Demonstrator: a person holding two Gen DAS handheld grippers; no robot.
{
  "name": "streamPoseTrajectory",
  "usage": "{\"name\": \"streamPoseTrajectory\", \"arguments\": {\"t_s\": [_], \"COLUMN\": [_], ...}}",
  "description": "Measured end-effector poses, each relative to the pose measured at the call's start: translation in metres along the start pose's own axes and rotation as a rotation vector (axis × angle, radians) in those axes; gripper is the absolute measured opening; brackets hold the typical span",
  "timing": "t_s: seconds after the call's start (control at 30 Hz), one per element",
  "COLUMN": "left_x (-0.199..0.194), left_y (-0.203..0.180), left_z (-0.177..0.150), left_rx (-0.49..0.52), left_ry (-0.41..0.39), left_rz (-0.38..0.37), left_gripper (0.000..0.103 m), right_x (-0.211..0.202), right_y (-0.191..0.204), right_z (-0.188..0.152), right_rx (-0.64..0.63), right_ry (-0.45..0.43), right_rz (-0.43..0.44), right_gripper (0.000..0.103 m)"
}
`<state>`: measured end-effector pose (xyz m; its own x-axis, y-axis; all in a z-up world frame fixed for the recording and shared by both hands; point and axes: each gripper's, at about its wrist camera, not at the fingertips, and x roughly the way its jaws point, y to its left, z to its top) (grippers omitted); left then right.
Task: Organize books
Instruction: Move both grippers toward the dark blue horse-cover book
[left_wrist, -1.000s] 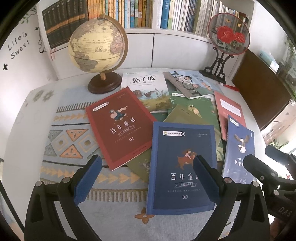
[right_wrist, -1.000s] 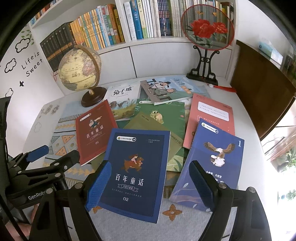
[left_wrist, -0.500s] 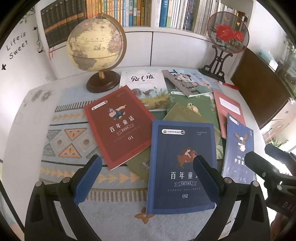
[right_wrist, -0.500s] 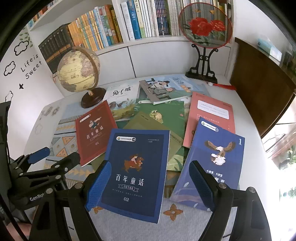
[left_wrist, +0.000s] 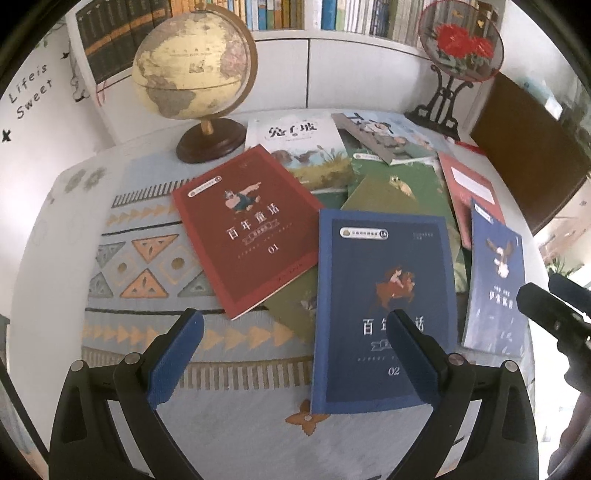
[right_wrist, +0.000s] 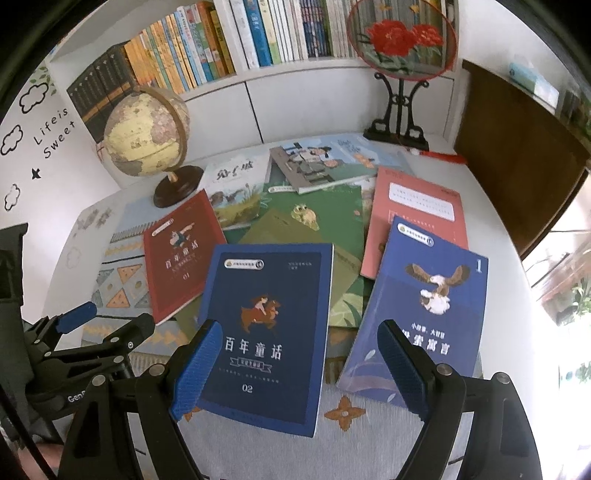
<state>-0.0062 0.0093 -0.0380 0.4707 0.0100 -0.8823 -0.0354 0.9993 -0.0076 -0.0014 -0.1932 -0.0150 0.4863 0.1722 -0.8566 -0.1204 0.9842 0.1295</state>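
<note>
Several books lie scattered and overlapping on a patterned mat. A dark blue book marked 02 (left_wrist: 384, 295) (right_wrist: 266, 332) lies nearest, a red book marked 01 (left_wrist: 247, 229) (right_wrist: 181, 254) to its left, and a blue eagle book (left_wrist: 496, 280) (right_wrist: 424, 310) to its right. Behind them lie green books (right_wrist: 314, 229), a salmon book (right_wrist: 417, 214) and a white rabbit book (left_wrist: 299, 147). My left gripper (left_wrist: 291, 354) hovers open above the mat, its right finger over the 02 book. My right gripper (right_wrist: 299, 365) is open above the 02 and eagle books, holding nothing.
A globe (left_wrist: 192, 62) on a wooden base stands at the back left. A round flower fan on a black stand (right_wrist: 400, 40) sits back right. A bookshelf (right_wrist: 229, 48) lines the wall. A dark wooden board (right_wrist: 517, 155) borders the table's right side.
Both grippers have edged forward toward the books, which now look larger in both views. The books have not moved and both grippers stay open.
</note>
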Motion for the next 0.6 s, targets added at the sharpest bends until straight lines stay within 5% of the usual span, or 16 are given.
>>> {"name": "streamPoseTrajectory", "arguments": {"t_s": [0.6], "left_x": [0.013], "left_y": [0.004], "left_z": [-0.008], "left_rx": [0.003], "left_ry": [0.037], "left_rz": [-0.034], "left_gripper": [0.098], "right_x": [0.009], "right_y": [-0.012], "right_z": [-0.017], "right_rx": [0.026], "right_ry": [0.039], "right_rz": [0.002], "right_gripper": [0.085]}}
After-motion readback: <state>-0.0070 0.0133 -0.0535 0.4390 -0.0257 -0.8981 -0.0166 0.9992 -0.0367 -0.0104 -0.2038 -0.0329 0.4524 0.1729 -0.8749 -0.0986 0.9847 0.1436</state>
